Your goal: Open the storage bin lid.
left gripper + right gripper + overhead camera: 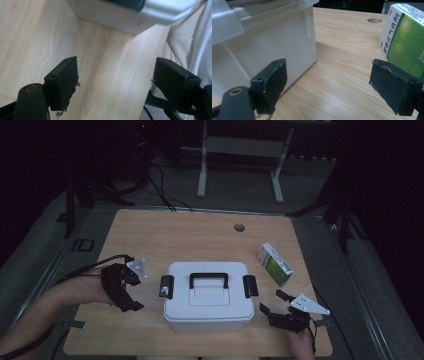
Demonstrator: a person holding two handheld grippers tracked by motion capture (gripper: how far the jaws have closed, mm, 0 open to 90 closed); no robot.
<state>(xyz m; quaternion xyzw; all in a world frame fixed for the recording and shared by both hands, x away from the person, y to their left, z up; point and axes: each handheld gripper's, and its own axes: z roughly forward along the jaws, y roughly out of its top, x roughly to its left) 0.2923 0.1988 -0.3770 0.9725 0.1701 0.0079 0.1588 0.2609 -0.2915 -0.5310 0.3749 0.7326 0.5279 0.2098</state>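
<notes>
A white lidded storage box [207, 295] with a black handle and black side latches stands in the middle of the wooden table [200, 235]. A green-and-white medicine carton [275, 265] stands upright to its right. My left gripper [129, 297] hovers left of the box, open, with nothing between its jaws; the left gripper view looks down on bare wood and a corner of the box [112, 15]. My right gripper [273, 302] sits low at the box's right front corner, open and empty. In the right gripper view, the box wall [267, 37] is on the left and the carton [404, 37] on the right.
A round cable hole [239, 227] lies near the table's far edge. Behind the table stands a white metal frame [240, 160] on the dark floor. Light-coloured clothing [190, 50] hangs past the table's near edge in the left gripper view.
</notes>
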